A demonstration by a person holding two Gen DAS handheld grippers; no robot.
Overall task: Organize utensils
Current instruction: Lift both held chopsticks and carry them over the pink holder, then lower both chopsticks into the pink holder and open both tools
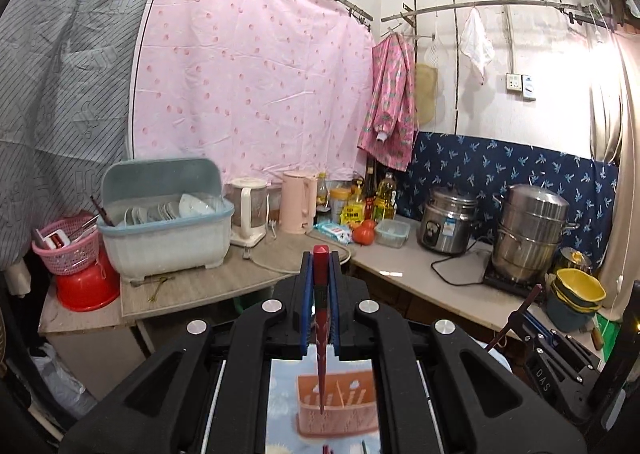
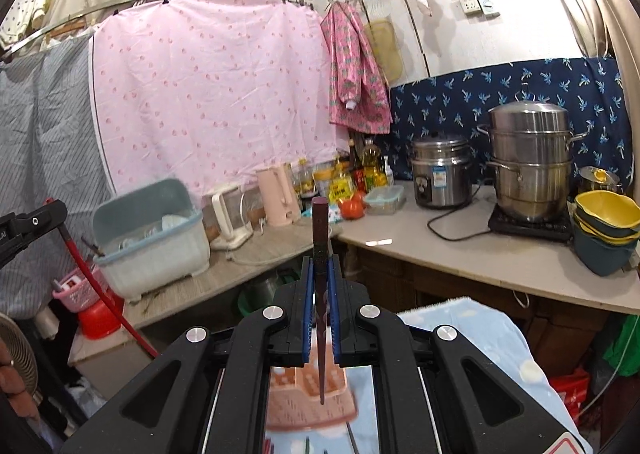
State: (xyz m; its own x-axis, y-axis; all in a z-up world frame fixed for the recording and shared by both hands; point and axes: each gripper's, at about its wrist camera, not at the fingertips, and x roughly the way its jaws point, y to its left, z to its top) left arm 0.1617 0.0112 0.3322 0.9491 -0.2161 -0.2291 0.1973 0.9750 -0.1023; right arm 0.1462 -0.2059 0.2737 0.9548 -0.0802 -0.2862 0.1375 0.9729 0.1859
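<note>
My left gripper [image 1: 320,266] is shut on a red chopstick [image 1: 321,274] held upright, its thin tip pointing down over a salmon-pink utensil basket [image 1: 336,406] on a light blue cloth. My right gripper [image 2: 320,270] is shut on a dark maroon chopstick [image 2: 320,230], also upright, its tip over the same basket [image 2: 308,398]. The left gripper with its red chopstick also shows at the left edge of the right wrist view [image 2: 92,278]. The right gripper shows at the right of the left wrist view [image 1: 536,330].
A grey counter [image 1: 200,286] carries a dish drainer box [image 1: 164,218], blender, pink kettle [image 1: 296,206], bottles and a tomato. The white counter [image 2: 480,254] holds a rice cooker [image 2: 440,170], steamer pot [image 2: 528,158] and stacked bowls [image 2: 604,230]. A pink basket [image 1: 66,246] sits on a red basin.
</note>
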